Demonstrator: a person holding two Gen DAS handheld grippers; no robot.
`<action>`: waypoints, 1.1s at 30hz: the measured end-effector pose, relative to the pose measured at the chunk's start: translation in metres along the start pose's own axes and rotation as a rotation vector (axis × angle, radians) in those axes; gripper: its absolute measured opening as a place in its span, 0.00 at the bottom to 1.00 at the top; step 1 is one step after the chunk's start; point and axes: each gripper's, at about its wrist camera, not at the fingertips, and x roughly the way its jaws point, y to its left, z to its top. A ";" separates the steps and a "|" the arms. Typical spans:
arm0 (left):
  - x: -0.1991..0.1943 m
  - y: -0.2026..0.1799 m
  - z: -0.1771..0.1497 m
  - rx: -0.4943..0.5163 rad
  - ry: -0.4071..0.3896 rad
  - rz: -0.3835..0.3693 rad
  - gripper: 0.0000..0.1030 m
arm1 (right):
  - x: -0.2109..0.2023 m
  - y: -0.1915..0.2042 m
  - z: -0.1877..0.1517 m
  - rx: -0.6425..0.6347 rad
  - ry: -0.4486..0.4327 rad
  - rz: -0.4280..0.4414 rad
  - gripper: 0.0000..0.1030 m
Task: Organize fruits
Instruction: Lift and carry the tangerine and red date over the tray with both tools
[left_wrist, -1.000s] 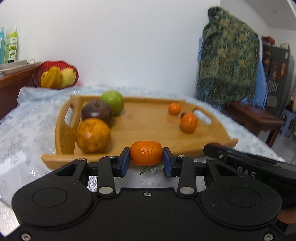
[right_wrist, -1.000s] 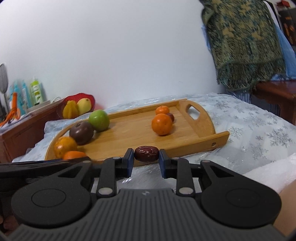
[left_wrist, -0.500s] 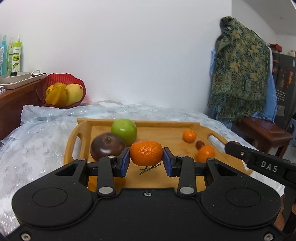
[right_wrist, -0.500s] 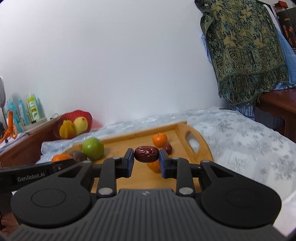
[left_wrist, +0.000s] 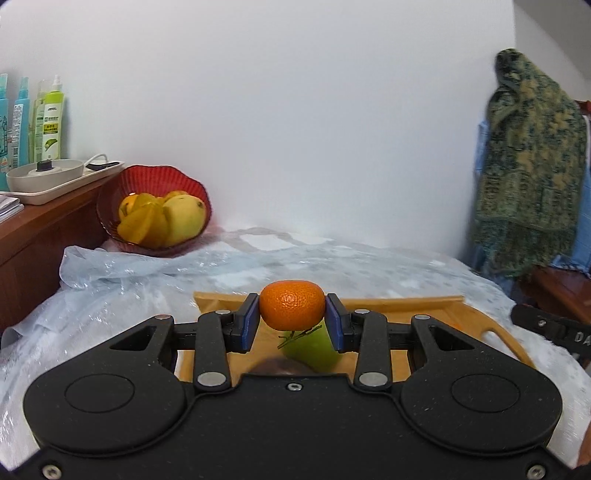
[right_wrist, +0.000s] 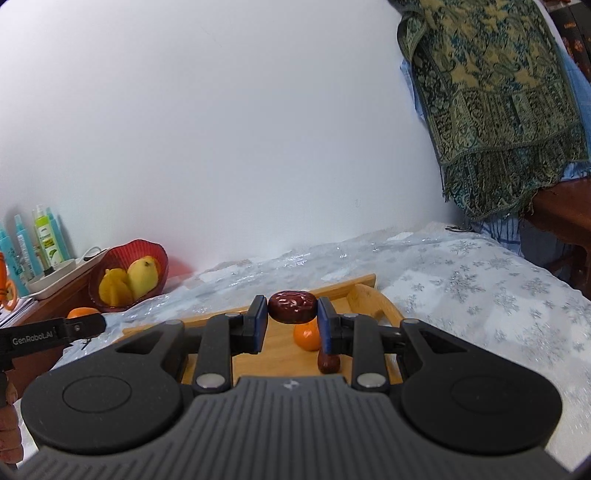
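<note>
My left gripper (left_wrist: 291, 319) is shut on a small orange tangerine (left_wrist: 291, 309) with a bit of stem, held above the wooden tray (left_wrist: 406, 304). Below it a green apple (left_wrist: 314, 349) and a dark round fruit (left_wrist: 280, 367) peek out, mostly hidden by the gripper body. My right gripper (right_wrist: 291, 319) is shut on a dark red date (right_wrist: 291, 306) over the tray's right end (right_wrist: 365, 295). Under it lie a small orange (right_wrist: 306, 336) and another date (right_wrist: 328, 363). The left gripper (right_wrist: 85, 325) with its tangerine shows at the left edge of the right wrist view.
A red bowl (left_wrist: 151, 188) with yellow fruit stands at the far left against the wall. A wooden side cabinet (left_wrist: 33, 236) carries a white tray and spray bottles (left_wrist: 51, 122). A patterned green cloth (left_wrist: 532, 158) hangs at the right. A shiny snowflake cloth (right_wrist: 472, 295) covers the table.
Both grippers have risen and moved forward over the tray, each keeping its fruit. The tray's fruits have slipped down behind the gripper bodies, and the red bowl looks nearer.
</note>
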 end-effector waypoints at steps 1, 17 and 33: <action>0.006 0.003 0.002 0.000 0.002 0.016 0.34 | 0.005 -0.001 0.002 0.000 0.006 -0.001 0.32; 0.064 0.027 0.008 -0.049 0.103 0.056 0.34 | 0.074 -0.020 0.020 0.033 0.101 -0.019 0.32; 0.082 0.025 0.004 -0.042 0.166 0.051 0.34 | 0.116 -0.025 0.021 0.046 0.201 -0.031 0.32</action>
